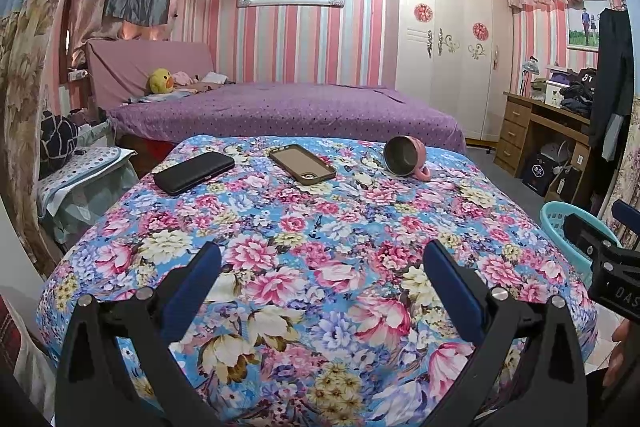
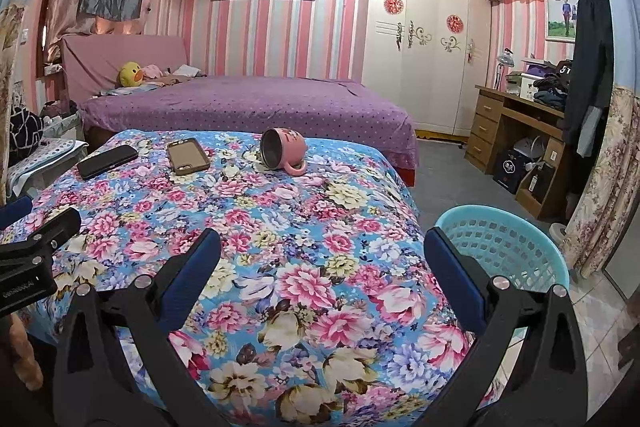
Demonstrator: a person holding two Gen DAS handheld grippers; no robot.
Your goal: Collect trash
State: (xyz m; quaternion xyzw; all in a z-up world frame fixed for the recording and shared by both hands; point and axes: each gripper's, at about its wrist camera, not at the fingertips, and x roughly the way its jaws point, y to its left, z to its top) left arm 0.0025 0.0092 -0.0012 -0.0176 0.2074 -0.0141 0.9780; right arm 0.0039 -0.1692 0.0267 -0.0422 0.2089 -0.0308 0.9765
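Observation:
A pink mug [image 1: 406, 157] [image 2: 282, 149] lies on its side at the far end of a floral-covered surface [image 1: 320, 227] [image 2: 260, 227]. Beside it lie a black phone [image 1: 194, 171] [image 2: 107, 161] and a brown phone case [image 1: 302, 163] [image 2: 188, 155]. A light blue perforated basket [image 2: 504, 251] [image 1: 560, 227] stands on the floor at the surface's right. My left gripper [image 1: 322, 275] is open above the near part of the cloth, nothing between its fingers. My right gripper [image 2: 322, 263] is open too, its right finger [image 2: 452, 275] in front of the basket rim.
A purple bed [image 1: 280, 111] with a yellow duck plush [image 1: 161, 81] lies behind. A white wardrobe [image 1: 448, 43] and a wooden desk [image 1: 536, 131] line the right wall. A small covered stand [image 1: 80, 171] is at the left. Grey floor [image 2: 440, 179] runs between bed and desk.

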